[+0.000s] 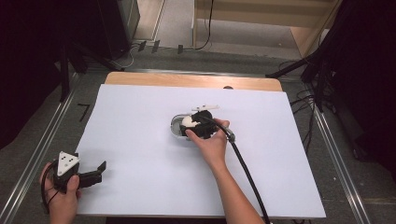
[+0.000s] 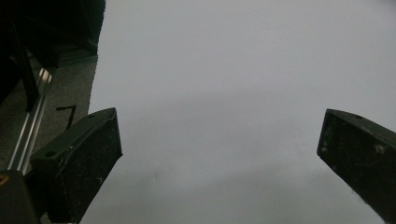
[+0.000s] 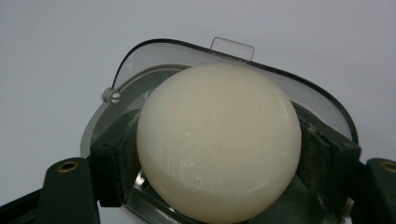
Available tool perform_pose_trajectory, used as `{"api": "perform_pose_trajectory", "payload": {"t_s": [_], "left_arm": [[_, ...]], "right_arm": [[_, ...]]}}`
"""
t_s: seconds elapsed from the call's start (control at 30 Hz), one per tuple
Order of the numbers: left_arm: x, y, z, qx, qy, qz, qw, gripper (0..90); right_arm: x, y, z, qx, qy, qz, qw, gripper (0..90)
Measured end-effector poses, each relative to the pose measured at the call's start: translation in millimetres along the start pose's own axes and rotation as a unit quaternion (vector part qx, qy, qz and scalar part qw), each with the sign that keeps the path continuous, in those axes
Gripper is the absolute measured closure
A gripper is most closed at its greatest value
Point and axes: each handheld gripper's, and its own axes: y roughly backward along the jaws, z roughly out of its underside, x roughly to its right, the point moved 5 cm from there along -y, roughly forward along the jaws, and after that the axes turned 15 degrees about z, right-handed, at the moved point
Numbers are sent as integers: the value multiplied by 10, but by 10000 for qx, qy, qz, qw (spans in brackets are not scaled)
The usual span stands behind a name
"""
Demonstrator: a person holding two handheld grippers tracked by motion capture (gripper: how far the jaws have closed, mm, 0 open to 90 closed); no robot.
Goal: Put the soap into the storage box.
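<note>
A cream, rounded bar of soap [image 3: 219, 144] is clamped between the black pads of my right gripper [image 3: 219, 158], which is shut on it. Just behind and under the soap lies a clear oval dish [image 3: 140, 56] with a small tab on its far rim. In the high view, my right gripper [image 1: 192, 125] holds the soap [image 1: 188, 121] over that dish [image 1: 175, 126] near the middle of the table. At the table's near left corner my left gripper [image 1: 100, 170] rests open, and its two black jaws stand wide apart over bare white surface [image 2: 219, 135].
A white sheet [image 1: 140, 140] covers the table, with a wooden strip [image 1: 187, 80] along its far edge. The right gripper's black cable [image 1: 247, 172] trails back toward the near edge. Metal rails [image 1: 46, 135] and dark stands flank the table.
</note>
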Motion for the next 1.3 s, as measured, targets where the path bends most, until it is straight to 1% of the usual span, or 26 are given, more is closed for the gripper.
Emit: {"api": "perform_pose_trajectory", "payload": {"t_s": [0.17,0.43,0.5,0.67,1.07,1.2,1.23,1.3], "left_arm": [[1,0,0,1,-1,1,10000,4],[0,-1,0,4,-2,-5,10000,4],[1,-2,0,7,-3,-1,10000,4],[3,-2,0,3,-9,-20,10000,4],[4,-4,0,-9,-11,-28,10000,4],[4,-4,0,-12,-8,-33,10000,4],[4,-4,0,-11,-11,-30,10000,4],[4,-4,1,-15,-10,-31,10000,4]], "right_arm": [[3,-7,2,-7,-26,-4,10000,244],[13,-1,1,16,-35,61,10000,243],[22,16,-10,102,-33,66,9999,242],[43,57,-33,193,-106,67,9997,244],[101,129,-57,315,-200,57,9993,257],[112,144,-65,356,-199,65,9991,260],[111,154,-70,364,-237,60,9990,260],[115,173,-78,409,-214,41,9989,260]]}}
